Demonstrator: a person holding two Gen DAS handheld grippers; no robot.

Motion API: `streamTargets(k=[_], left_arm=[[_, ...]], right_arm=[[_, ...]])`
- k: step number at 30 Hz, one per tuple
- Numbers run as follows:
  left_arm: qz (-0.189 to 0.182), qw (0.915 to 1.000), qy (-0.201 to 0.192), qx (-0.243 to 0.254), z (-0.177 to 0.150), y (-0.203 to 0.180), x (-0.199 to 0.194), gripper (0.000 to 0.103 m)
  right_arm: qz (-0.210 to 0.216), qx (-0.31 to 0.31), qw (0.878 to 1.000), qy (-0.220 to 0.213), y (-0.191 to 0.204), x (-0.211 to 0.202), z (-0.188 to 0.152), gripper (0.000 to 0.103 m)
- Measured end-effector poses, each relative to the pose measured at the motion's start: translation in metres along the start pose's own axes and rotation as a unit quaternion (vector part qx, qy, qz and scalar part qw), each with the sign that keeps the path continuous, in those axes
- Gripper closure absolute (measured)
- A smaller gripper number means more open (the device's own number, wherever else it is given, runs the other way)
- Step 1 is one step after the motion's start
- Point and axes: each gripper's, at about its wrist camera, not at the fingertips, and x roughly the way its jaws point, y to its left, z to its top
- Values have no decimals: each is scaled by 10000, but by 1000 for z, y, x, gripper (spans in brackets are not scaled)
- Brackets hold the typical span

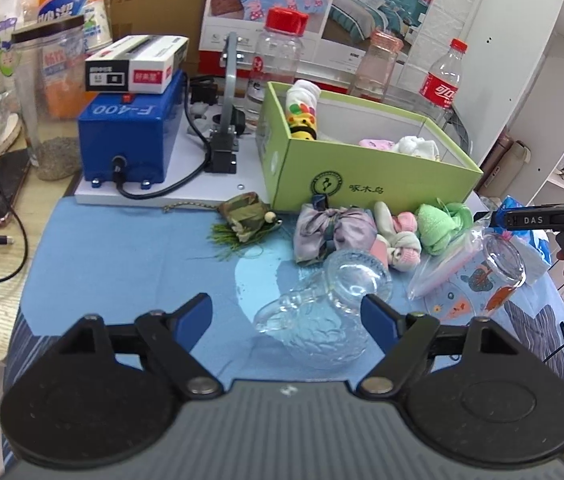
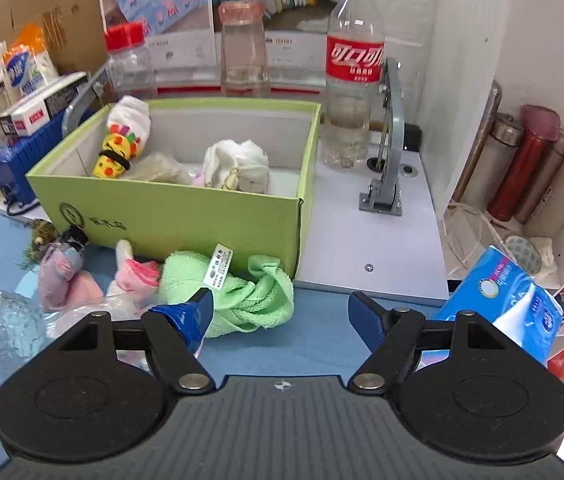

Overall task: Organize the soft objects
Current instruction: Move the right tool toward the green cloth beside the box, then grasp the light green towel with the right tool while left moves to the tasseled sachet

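A green cardboard box [image 1: 378,176] [image 2: 186,216] holds white socks [image 2: 238,164], a yellow toy [image 2: 116,152] and a pink sock [image 1: 376,145]. In front of it on the blue cloth lie a green towel [image 2: 242,296] [image 1: 436,228], pink-and-white socks [image 1: 400,240] [image 2: 134,276], a lilac fabric bundle [image 1: 330,232] [image 2: 62,276] and a camouflage pouch [image 1: 244,216]. My left gripper [image 1: 286,314] is open and empty, low over a glass jug [image 1: 322,312]. My right gripper [image 2: 280,312] is open and empty, its left finger just in front of the green towel; it also shows in the left wrist view [image 1: 494,220].
A blue sealing machine [image 1: 130,140] stands left of the box. Bottles [image 2: 354,72] and a clear jar [image 1: 48,92] stand behind. A glass cup [image 1: 502,268] and a plastic bag [image 1: 446,268] lie at the right. A tissue pack [image 2: 510,304] sits near the shelf with flasks [image 2: 522,172].
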Motion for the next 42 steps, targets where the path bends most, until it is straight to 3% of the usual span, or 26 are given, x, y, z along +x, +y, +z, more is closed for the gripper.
streamTargets(k=[3,8,14,16,21,28,33,38,42], left_arm=[[119,9999,49,-51,2,6,4,21],[145,9994,244,-207,0,15,17,21],[121,9990,267,-323,-5,22,16,20],[151,9990,210,-356,-7,26,13,20],[286,9988,116,-370,-10,35,13,14],[398,9986,105,-330,-1,41,24,10],[496,9978,-76,-439,34,42,47,1],[516,9965,293,-583,67,34,97,1],[553,9958,442,-574,82,27,126,1]], right_arm=[[4,-62,9999,94,6,6,4,42],[90,-857,9961,190,46,8,13,42],[81,-2163,9762,84,111,2,12,42],[153,-2292,9732,-139,120,-9,12,42],[567,-2050,9760,-472,128,-36,-8,42],[678,-1526,9798,-1100,133,-65,-57,42],[557,-481,9809,-1801,101,-91,-84,42],[391,630,9801,-1843,61,-89,-115,42],[426,1437,9696,-1935,25,-91,-133,42]])
